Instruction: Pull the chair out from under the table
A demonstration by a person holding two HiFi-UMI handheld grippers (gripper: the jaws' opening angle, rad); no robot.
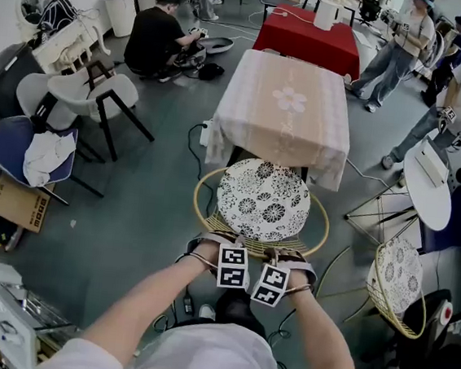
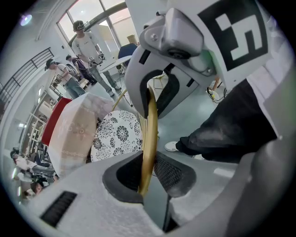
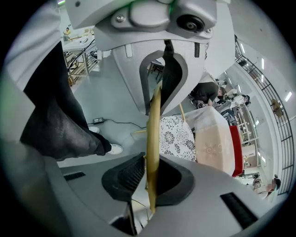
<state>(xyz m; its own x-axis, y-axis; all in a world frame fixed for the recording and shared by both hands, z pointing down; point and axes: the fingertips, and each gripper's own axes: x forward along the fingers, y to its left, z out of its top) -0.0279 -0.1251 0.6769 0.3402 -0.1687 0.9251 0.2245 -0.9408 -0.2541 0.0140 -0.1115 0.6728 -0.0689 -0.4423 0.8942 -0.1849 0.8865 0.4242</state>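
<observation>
Left tongs [image 2: 148, 173] and right tongs [image 3: 150, 178] clamped side by side on gold rim [image 2: 151, 125] of patterned chair [image 1: 263, 199], its far edge at draped table [image 1: 284, 103].

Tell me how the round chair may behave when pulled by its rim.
The round chair is probably light: its frame looks like thin, open rod. The rim seems stiff, unbent where the left gripper and right gripper clamp it. It might tip, being held at one side.

The 2 forearms reach forward and down, close together. The left gripper [image 1: 222, 246] and right gripper [image 1: 290, 258] point steeply downward, each with jaws clamped on the chair rim [image 2: 150, 139].
</observation>
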